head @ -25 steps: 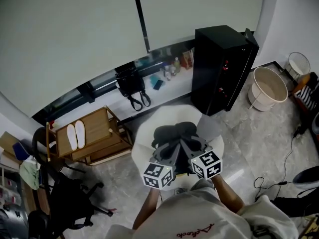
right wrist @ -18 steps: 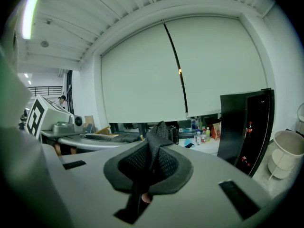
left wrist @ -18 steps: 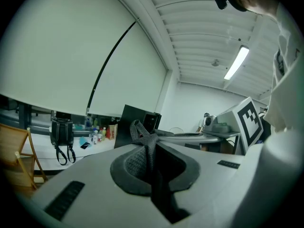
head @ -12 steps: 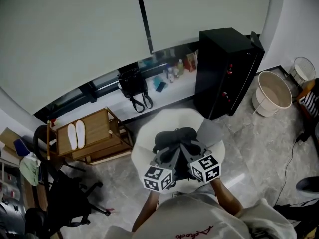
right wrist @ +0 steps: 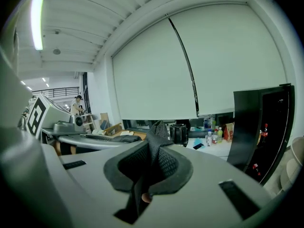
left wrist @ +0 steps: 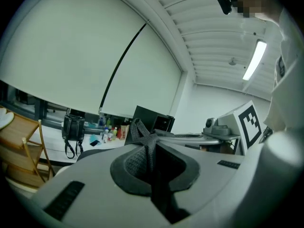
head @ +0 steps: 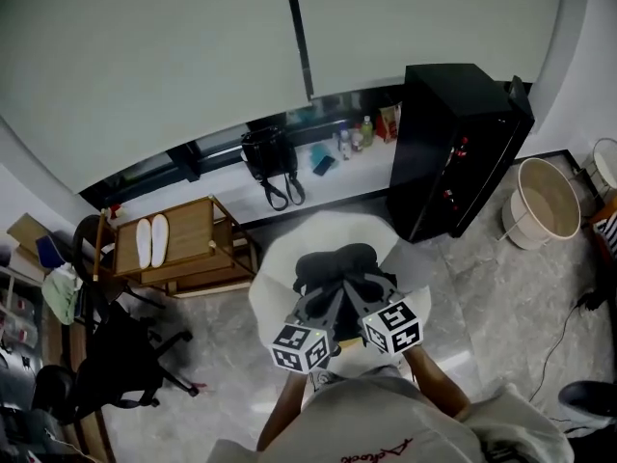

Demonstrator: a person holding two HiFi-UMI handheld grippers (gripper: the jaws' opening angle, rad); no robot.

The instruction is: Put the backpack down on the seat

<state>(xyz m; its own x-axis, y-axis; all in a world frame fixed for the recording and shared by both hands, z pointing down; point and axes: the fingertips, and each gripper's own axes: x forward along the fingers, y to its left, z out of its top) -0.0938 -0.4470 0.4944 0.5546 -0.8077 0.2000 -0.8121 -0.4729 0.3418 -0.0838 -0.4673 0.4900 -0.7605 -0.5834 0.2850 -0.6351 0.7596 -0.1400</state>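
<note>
Black fabric backpack (head: 333,263): sits over the middle of the round white seat (head: 278,258) in the head view, a bare white rim showing all round it. Cannot tell whether its base rests on the cushion or hangs just above.

Left gripper (head: 323,299): jaws almost fully together, pinching a black woven strap (left wrist: 142,139) that rises out from between the pads.

Right gripper (head: 360,293): jaws likewise nearly closed, clamped on a black mesh-faced strap (right wrist: 157,144). The two grippers lie side by side, tips converging on the near edge of the bag.

Against one second ago: the grip is unchanged on both sides, and the bag keeps the same place relative to the seat. The marker cubes sit slightly lower in the head view. The view itself has swung: the tall black cabinet (head: 463,148) right of the seat has drifted right and down, and so has the round cream tub (head: 545,201) beyond it. The black handbag (head: 270,157) on the white ledge (head: 222,186) now appears further right. The slatted wooden rack (head: 193,254) carrying a white pair of slippers (head: 150,241) stands left of the seat, with more of the black office chair (head: 111,360) showing at lower left.
</note>
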